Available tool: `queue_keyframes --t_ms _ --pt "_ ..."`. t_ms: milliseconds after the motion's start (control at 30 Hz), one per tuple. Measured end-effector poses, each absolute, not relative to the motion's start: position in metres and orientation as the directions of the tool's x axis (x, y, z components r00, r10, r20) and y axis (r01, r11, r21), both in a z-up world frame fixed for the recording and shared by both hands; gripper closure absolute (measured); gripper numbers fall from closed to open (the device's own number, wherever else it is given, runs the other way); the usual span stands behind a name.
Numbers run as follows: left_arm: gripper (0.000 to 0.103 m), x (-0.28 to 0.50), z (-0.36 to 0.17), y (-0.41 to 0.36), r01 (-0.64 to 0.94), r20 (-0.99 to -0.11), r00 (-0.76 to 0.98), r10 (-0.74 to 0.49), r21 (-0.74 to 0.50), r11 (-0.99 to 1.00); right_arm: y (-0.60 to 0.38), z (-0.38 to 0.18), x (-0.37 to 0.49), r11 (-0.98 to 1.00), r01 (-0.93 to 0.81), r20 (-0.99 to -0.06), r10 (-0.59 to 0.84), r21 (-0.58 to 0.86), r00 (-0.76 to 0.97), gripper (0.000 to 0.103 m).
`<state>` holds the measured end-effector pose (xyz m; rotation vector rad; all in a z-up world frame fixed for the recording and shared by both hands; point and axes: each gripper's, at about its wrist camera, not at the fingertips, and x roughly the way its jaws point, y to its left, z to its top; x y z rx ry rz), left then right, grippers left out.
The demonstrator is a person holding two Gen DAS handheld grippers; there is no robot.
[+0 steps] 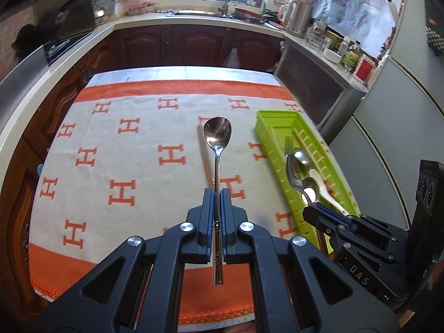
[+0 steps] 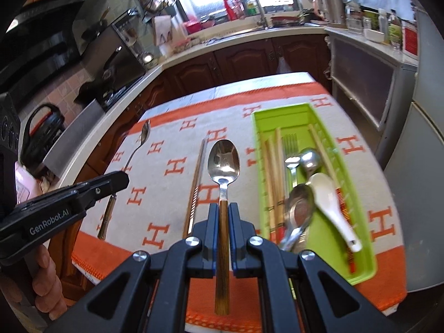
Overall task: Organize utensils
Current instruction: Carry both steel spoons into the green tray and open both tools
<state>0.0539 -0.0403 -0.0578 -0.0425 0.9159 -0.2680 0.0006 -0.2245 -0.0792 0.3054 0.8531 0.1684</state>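
My left gripper (image 1: 217,194) is shut on the handle of an all-steel spoon (image 1: 217,136) and holds it above the cloth; it also shows in the right wrist view (image 2: 116,179). My right gripper (image 2: 223,208) is shut on a wooden-handled spoon (image 2: 223,163), held above the cloth beside the green tray (image 2: 280,113). The tray holds chopsticks (image 2: 273,166), a fork (image 2: 290,144), steel spoons (image 2: 301,208) and a white ceramic spoon (image 2: 330,202). A pair of metal chopsticks (image 2: 197,177) lies on the cloth left of the tray.
The table carries a white and orange cloth (image 1: 138,138) with H marks. Kitchen counters (image 1: 194,19) and dark wood cabinets (image 1: 194,44) ring the table. A grey cabinet (image 1: 310,83) and a fridge (image 1: 388,127) stand to the right. The tray also shows in the left wrist view (image 1: 274,122).
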Motion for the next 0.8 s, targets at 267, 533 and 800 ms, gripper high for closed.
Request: queue_keyframes --t_ms 267,533,800 --pt "0.101 0.069 -0.041 -0.088 0.282 -0.770 0.550 -0.324 -0.194 0.940 -0.284 -0.074 0.022 0.925 0.060 -0.699 0.240 0.375 0.673 0.097" --pt "0.101 0.109 -0.049 -0.155 0.329 -0.779 0.494 -0.385 -0.242 0.913 -0.311 -0.100 0.065 0.920 0.102 -0.737 0.233 0.379 0.634 0.097" --pt "0.101 0.159 -0.104 -0.209 0.293 -0.833 0.420 -0.359 -0.250 0.923 -0.330 -0.143 0.087 0.908 0.173 -0.799 0.229 0.381 0.557 0.095"
